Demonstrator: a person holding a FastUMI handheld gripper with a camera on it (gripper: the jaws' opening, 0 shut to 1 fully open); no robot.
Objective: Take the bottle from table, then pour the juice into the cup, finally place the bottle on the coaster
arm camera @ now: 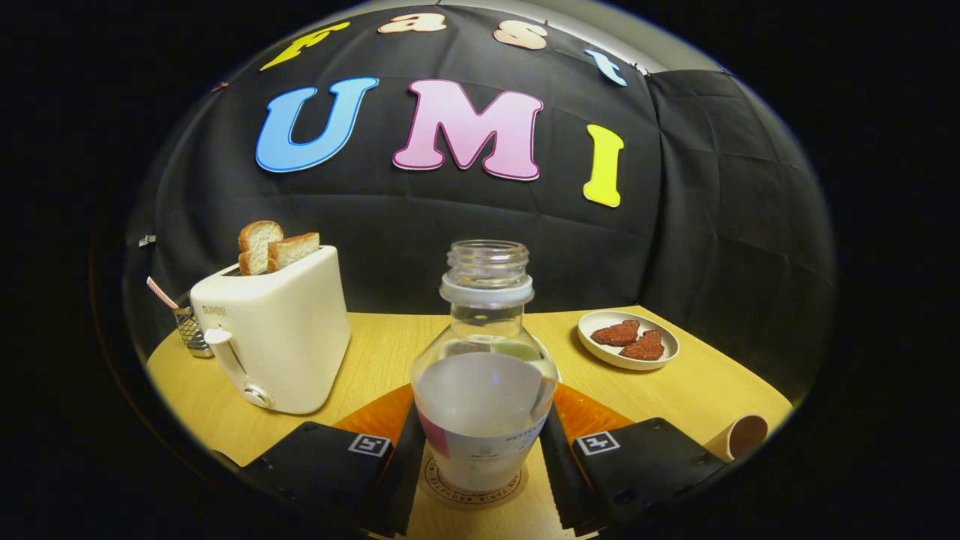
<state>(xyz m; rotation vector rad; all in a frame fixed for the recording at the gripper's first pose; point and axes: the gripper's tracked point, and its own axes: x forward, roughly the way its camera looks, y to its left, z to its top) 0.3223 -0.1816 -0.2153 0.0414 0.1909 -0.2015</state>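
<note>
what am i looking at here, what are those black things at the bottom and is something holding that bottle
The picture comes from a fisheye camera riding on a hand-held gripper, looking forward along its two fingers. The black blocks at the bottom are those fingers, one on each side of the bottle.

The bottle is clear glass with no cap and pale liquid inside. It stands upright on a round coaster. The fingers sit close against its sides, but whether they are pressing it or have just let go cannot be told.

All this is on a wooden table. Beyond the fingers stand a white toaster with bread slices in it, a plate with two reddish pieces of food, and a cup lying on its side near the table's edge.
</note>
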